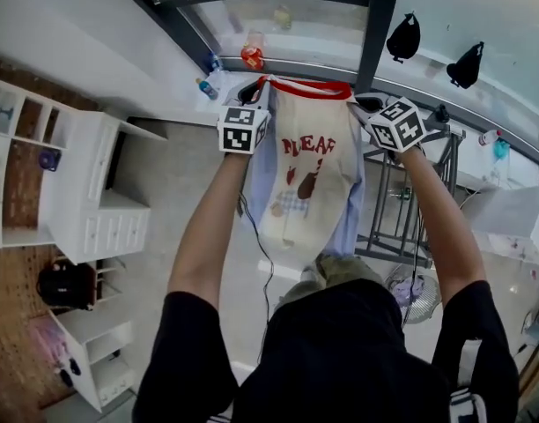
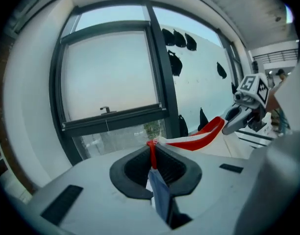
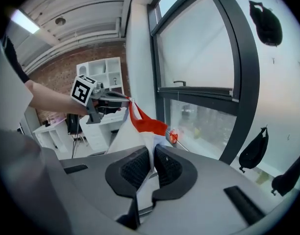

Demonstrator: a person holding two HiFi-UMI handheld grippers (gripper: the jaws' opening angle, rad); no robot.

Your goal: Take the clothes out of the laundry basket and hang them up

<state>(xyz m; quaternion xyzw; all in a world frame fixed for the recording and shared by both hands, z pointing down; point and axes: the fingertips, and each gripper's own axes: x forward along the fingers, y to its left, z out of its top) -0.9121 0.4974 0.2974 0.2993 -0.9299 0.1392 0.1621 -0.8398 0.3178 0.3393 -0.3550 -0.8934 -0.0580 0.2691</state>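
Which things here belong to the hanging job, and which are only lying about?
Job: garment with red collar; left claw and right claw, both shut on it; metal rack, probably.
Lying about: bottles, white shelves, black bags.

We log: shirt (image 1: 305, 183) – soft matt cloth, red collar trim | left gripper (image 2: 152, 153) pads (image 2: 136, 169) – black, ribbed, matt | window frame (image 2: 160, 58) – dark smooth metal.

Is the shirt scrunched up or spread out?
Spread out. The shirt hangs flat between the left claw and right claw, each pinching one end of its red collar.
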